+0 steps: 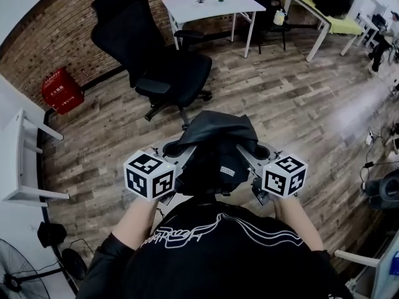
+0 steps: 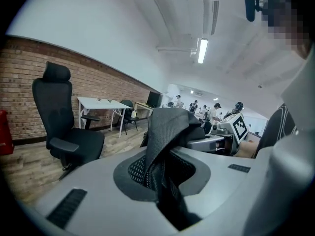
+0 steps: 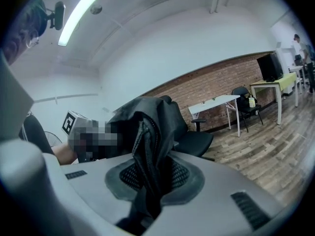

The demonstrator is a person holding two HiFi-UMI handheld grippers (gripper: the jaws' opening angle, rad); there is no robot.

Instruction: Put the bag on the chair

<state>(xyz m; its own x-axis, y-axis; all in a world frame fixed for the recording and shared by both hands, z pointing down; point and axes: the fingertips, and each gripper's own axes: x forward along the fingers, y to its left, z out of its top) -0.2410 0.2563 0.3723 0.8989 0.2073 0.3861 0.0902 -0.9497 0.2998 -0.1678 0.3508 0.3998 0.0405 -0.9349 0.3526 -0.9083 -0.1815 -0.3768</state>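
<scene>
A black bag hangs in the air in front of the person, held from both sides. My left gripper is shut on a fold of the bag's mesh fabric. On the other side my right gripper is shut on another black fold. The black office chair stands on the wooden floor beyond the bag, its seat bare; it also shows in the left gripper view as the chair at left and partly behind the bag in the right gripper view.
A white table stands behind the chair by the brick wall. A second dark chair and a yellow-green table are at back right. A red box sits at left, a fan at lower left.
</scene>
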